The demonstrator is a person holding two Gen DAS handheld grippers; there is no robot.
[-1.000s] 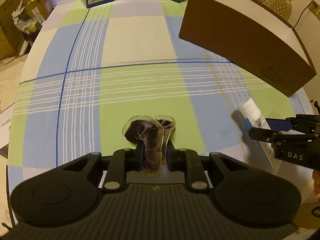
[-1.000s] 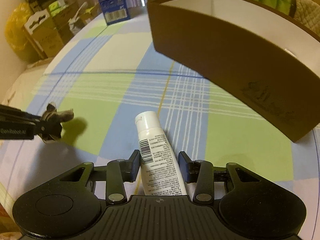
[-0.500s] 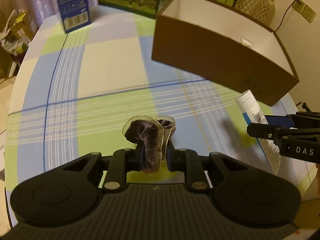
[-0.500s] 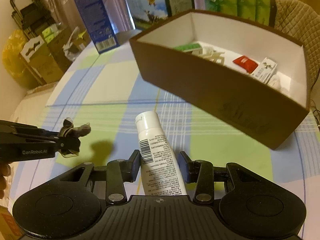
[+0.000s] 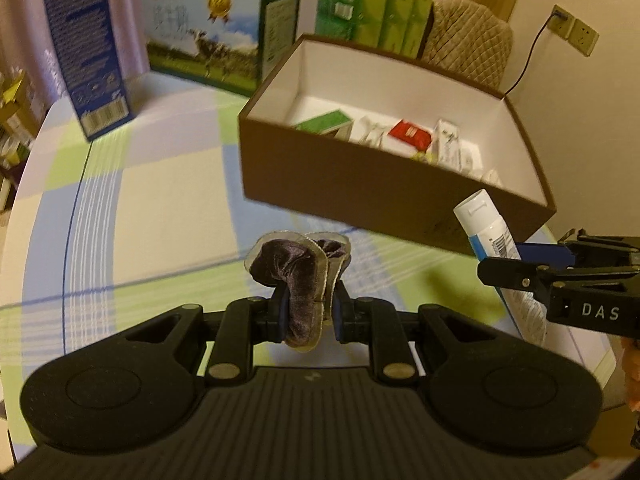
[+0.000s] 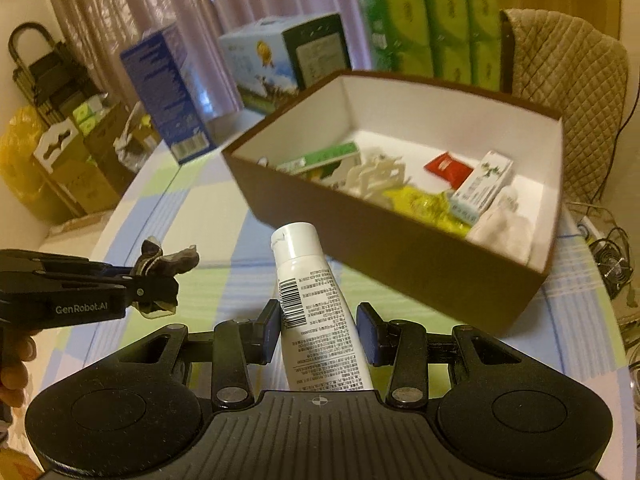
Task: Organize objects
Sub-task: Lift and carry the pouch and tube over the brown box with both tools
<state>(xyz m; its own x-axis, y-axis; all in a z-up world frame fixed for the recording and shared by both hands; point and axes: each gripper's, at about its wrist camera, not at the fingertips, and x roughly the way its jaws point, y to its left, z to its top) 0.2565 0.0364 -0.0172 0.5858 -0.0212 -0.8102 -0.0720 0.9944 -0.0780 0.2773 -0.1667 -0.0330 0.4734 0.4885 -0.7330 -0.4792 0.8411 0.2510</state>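
Observation:
My left gripper point(image 5: 307, 312) is shut on a dark purple velvet scrunchie point(image 5: 298, 276) with a clear edge, held above the checked tablecloth point(image 5: 152, 208). From the right wrist view the left gripper point(image 6: 154, 286) shows at the left with the scrunchie point(image 6: 166, 268). My right gripper point(image 6: 318, 334) is shut on a white tube point(image 6: 312, 304) with a barcode, cap pointing forward; the tube point(image 5: 486, 224) also shows at the right of the left wrist view. Ahead of both stands an open brown box point(image 6: 400, 244) with a white inside, holding several small packets.
A blue carton point(image 5: 86, 52), a milk box point(image 5: 218, 28) and green tissue packs point(image 5: 380, 4) stand behind the brown box point(image 5: 360, 188). A quilted chair back point(image 6: 568, 92) is at the far right. Cardboard boxes and a yellow bag point(image 6: 20, 160) sit off the table's left.
Both grippers have risen and tilted up with their loads, toward the brown box. The box's inside and its contents now show in both views.

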